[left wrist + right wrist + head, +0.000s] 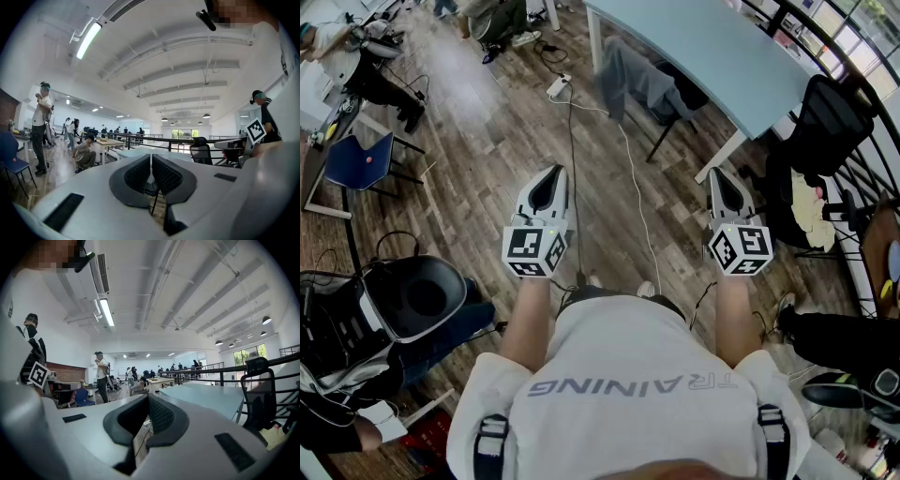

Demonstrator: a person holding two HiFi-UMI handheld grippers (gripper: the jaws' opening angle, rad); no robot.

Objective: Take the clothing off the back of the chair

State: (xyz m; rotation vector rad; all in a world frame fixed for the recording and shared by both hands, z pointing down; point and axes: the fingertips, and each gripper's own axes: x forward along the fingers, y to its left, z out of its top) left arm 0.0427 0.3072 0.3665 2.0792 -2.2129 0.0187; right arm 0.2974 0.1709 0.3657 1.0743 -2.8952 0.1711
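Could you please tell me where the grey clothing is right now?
In the head view, the grey clothing hangs over the dark chair at top centre, against the near edge of the light blue table.

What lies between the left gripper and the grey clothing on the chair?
In the head view, only wooden floor, crossed by a white cable and a black cable, separates the left gripper from the clothing; no furniture stands there.

clothing (pixel 630 80) over chair (pixel 682 96) back | chair at table (pixel 703 42) edge | cable (pixel 635 192) on floor (pixel 478 150) before it
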